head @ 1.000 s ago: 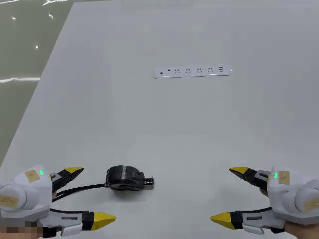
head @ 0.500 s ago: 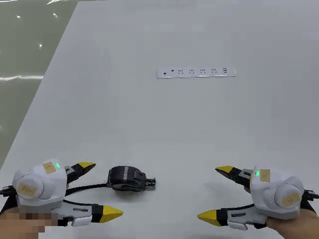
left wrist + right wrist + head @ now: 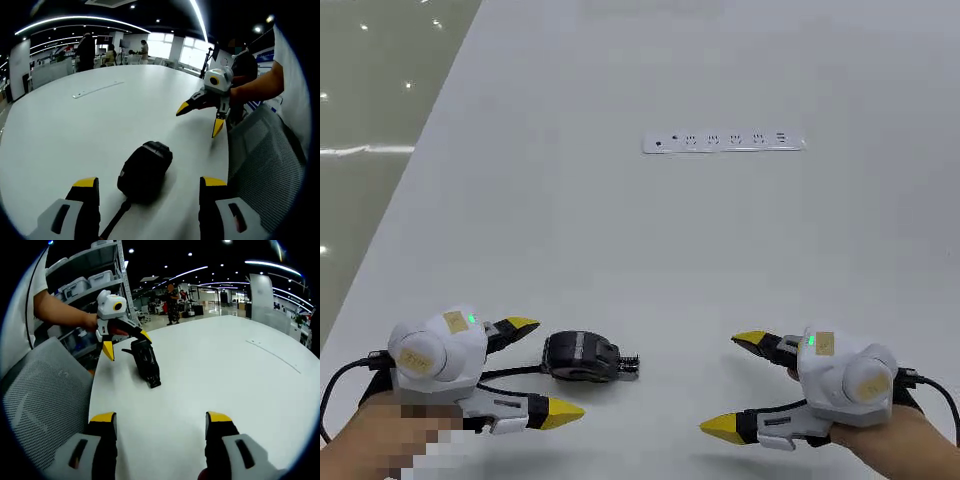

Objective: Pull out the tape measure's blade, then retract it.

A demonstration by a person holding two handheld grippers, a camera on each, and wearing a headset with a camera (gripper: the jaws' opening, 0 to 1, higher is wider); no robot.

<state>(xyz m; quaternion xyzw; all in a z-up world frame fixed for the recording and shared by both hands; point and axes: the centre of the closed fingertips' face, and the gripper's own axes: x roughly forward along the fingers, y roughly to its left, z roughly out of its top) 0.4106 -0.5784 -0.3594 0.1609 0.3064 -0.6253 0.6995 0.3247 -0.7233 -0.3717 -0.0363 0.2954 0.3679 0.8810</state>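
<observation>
Both grippers low over the white desk (image 3: 670, 240), tape measure at the left one.

The black tape measure (image 3: 582, 357) lies on the desk near its front edge, in front of the left gripper (image 3: 548, 367), whose jaws are spread wide on either side without touching it. The right gripper (image 3: 730, 382) hovers well apart, jaws also wide. A power strip (image 3: 723, 141) lies farther back.

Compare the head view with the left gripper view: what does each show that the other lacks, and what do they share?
The head view adds the green floor beside the white table and the open left gripper seen from above. The left gripper view adds a mesh chair and people standing beyond the table. Both show the tape measure, the power strip and the open right gripper.
</observation>
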